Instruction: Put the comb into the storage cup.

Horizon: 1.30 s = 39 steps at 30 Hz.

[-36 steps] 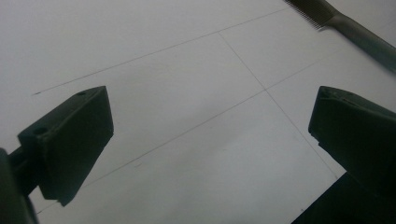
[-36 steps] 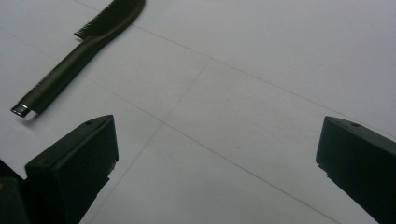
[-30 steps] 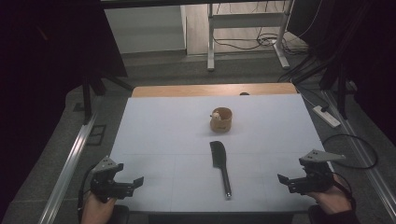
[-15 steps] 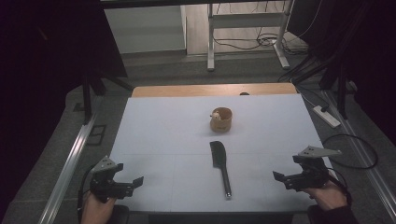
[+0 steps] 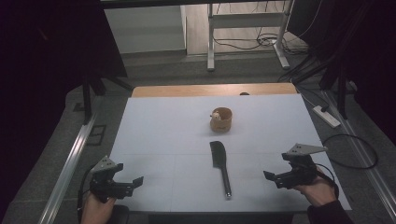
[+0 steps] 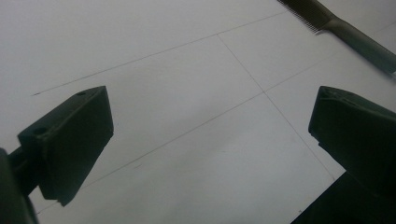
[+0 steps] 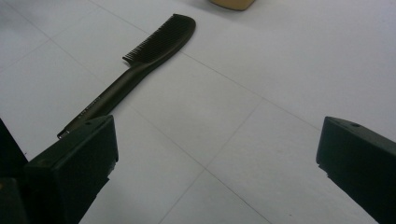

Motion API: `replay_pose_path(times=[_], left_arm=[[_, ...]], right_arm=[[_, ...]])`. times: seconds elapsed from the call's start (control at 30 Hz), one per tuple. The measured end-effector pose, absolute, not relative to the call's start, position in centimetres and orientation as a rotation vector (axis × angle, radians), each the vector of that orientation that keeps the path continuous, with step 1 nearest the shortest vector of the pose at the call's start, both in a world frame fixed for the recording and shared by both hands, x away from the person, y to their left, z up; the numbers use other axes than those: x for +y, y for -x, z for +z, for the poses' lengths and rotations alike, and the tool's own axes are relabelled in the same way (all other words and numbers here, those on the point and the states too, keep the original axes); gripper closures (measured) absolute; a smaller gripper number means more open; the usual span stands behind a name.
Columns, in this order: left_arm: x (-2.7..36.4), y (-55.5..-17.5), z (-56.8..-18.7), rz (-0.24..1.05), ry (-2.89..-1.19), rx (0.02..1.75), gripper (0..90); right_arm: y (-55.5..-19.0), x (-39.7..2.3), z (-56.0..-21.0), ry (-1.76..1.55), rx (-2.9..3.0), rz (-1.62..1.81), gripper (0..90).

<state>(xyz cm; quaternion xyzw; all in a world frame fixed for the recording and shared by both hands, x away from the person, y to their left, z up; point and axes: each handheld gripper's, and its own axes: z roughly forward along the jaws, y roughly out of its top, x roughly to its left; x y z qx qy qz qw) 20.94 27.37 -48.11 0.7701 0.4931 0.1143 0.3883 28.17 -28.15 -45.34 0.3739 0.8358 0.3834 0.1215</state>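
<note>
The right gripper [image 5: 276,178] has crept in from the lower right of the high view toward the middle over the last second, while the left gripper [image 5: 133,182] has stayed at the lower left. I read that as the start of a reach for the comb [image 5: 220,164]: the right side is closing in, and nothing has been picked up yet.

The table [image 5: 163,130] fills the centre of the high view, its white sheet bare but for two things. The comb lies just below the centre of that view, running up and down it, with the toothed head at the upper end and the handle toward the person. In the right gripper view it sits at the upper left, the handle tip just beside the left jaw and not between the jaws. In the left gripper view a bit of it crosses the upper right corner.

Both grippers have their jaws spread wide, with bare sheet between them.

The cup [image 5: 221,119], a small tan wooden one, stands upright just above the comb, apart from it. Something pale shows at its rim on the left; I cannot tell what it is.
</note>
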Motion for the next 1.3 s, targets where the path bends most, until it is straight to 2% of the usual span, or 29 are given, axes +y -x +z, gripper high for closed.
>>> replay_pose_path(times=[1.3], left_arm=[[27.4,-21.0,-48.1,0.285,-1.964,1.249,0.0]], right_arm=[[-29.6,-20.9,-46.2,-0.966,2.681,0.979,0.0]])
